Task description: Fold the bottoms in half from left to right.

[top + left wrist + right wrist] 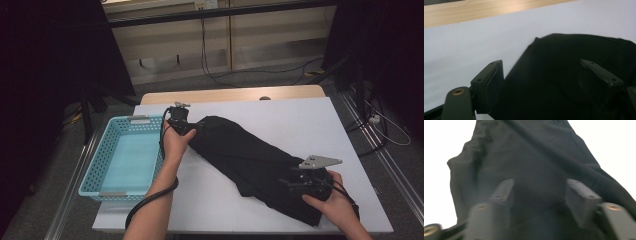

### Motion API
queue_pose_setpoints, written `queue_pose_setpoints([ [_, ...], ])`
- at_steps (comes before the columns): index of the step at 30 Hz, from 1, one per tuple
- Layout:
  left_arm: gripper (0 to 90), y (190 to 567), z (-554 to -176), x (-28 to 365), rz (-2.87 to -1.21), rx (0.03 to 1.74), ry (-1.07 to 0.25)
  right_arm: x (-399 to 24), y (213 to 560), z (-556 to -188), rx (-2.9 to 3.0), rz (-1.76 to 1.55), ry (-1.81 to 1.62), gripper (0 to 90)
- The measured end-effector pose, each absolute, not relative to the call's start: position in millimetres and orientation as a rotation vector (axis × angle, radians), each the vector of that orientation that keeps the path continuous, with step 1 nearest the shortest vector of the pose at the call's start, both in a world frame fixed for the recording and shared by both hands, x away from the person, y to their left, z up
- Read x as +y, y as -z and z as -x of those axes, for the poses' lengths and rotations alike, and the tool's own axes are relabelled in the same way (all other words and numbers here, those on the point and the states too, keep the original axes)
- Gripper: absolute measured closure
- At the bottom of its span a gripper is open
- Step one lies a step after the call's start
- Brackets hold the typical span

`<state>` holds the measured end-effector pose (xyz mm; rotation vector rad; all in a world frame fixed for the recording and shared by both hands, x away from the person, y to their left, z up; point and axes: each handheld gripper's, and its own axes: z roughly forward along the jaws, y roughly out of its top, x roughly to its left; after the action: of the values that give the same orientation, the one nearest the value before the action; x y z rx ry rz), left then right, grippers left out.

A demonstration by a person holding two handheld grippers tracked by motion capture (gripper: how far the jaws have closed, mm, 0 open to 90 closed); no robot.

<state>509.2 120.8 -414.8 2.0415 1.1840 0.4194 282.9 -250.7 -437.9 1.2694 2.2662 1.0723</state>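
A black garment (250,155) lies folded in a long strip across the white table (305,117), from the upper left to the lower right. My left gripper (190,130) hovers at the garment's upper left end. In the left gripper view its jaws stand apart (541,72) over the black garment (564,82), with the left fingertip (492,82) at the cloth's edge. My right gripper (295,181) is at the lower right end. Its jaws (539,192) are apart above the dark cloth (531,157), and no fold is pinched between them.
A light blue perforated basket (95,165) stands at the table's left edge, next to my left forearm. A wooden strip (225,94) runs along the far edge. Beyond it are floor cables (225,75) and dark stands.
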Motion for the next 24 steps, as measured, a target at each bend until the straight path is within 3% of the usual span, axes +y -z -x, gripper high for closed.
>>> queue_pose_setpoints([
  [5,17.6,416.8,-494.2,122.1,-2.042,1.165,-0.420,-236.2,448.8,-281.8,2.311,-1.238,-1.027,52.1],
  [12,14.9,427.3,-471.6,131.7,-2.038,1.187,-0.429,-234.6,453.5,-271.2,2.353,-1.193,-0.964,53.7],
  [15,14.7,430.1,-466.7,134.5,-2.054,1.177,-0.436,-233.7,451.4,-259.8,2.364,-1.151,-0.937,71.0],
  [19,14.4,430.5,-464.8,138.0,-2.041,1.207,-0.434,-237.6,449.1,-252.1,2.393,-1.145,-0.925,80.8],
  [21,14.4,431.7,-463.7,137.6,-2.052,1.211,-0.444,-238.1,448.4,-252.0,2.402,-1.145,-0.920,79.9],
  [24,14.5,433.0,-465.5,138.4,-2.035,1.242,-0.444,-237.5,447.8,-252.7,2.405,-1.147,-0.942,66.3],
])
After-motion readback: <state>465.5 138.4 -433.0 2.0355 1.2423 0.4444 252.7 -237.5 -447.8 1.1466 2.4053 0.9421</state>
